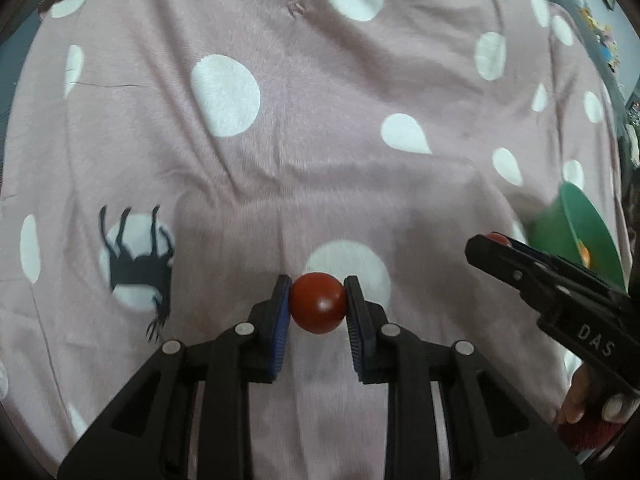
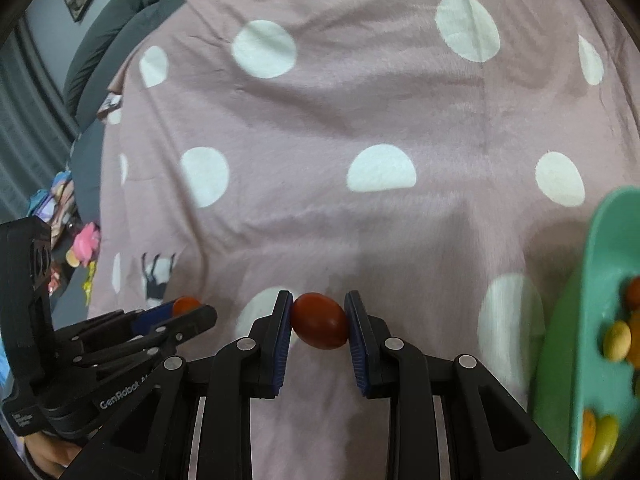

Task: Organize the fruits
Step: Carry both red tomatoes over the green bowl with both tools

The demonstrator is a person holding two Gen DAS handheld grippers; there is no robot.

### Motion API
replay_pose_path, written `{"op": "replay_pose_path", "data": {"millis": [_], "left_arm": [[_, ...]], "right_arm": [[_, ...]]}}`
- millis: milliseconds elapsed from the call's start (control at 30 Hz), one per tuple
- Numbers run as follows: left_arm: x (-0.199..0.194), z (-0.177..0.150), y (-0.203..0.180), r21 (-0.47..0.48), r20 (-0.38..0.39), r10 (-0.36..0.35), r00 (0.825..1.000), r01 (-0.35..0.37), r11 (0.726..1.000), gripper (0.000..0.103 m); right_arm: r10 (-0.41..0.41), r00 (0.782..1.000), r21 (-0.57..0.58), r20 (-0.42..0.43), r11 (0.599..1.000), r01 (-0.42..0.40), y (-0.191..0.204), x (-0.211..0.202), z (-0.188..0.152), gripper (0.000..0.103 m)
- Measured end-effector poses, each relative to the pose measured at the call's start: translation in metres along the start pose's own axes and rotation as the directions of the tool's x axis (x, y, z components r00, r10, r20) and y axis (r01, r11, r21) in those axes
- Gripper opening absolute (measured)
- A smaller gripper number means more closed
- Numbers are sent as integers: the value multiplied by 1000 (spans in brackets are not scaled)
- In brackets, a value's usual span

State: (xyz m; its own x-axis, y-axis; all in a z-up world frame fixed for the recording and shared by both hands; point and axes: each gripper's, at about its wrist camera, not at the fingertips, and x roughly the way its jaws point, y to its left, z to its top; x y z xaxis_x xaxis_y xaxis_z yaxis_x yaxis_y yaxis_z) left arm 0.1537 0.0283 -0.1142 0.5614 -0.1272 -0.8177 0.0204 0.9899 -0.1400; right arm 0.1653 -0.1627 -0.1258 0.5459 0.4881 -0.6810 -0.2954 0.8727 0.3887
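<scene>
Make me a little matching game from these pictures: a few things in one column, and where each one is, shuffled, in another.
Things:
1. round red fruit
2. oval red fruit
3. yellow and orange fruits
4. black animal print

Places:
A. in the green bowl
B. on the pink dotted blanket
C. in the left hand-held gripper
D. in the right hand-held gripper

Pairs: 1-C, 2-D, 3-A, 4-B

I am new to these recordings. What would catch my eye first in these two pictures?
Each hand-held gripper is shut on a small red tomato: the left hand-held gripper on a round tomato, the right hand-held gripper on an oval tomato. Under them lies a pink blanket with white dots, and at the right edge a green bowl holds yellow and orange fruits.
</scene>
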Motion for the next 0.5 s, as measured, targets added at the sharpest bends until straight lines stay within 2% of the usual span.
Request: {"op": "replay_pose_path", "data": {"millis": [200, 367, 500], "left_arm": [[-36, -39, -7, 15, 23, -9, 1000, 9, 1000, 26], [-61, -56, -11, 32, 57, -3, 998, 2, 999, 26], [-77, -68, -12, 19, 60, -32, 998, 31, 999, 26]], "right_arm": [[-3, 1000, -12, 9, 1000, 3, 14, -27, -18, 29], [-11, 999, -15, 34, 1000, 12, 23, -53, -35, 29], [-20, 999, -14, 50, 1000, 21, 27, -73, -48, 29]]}}
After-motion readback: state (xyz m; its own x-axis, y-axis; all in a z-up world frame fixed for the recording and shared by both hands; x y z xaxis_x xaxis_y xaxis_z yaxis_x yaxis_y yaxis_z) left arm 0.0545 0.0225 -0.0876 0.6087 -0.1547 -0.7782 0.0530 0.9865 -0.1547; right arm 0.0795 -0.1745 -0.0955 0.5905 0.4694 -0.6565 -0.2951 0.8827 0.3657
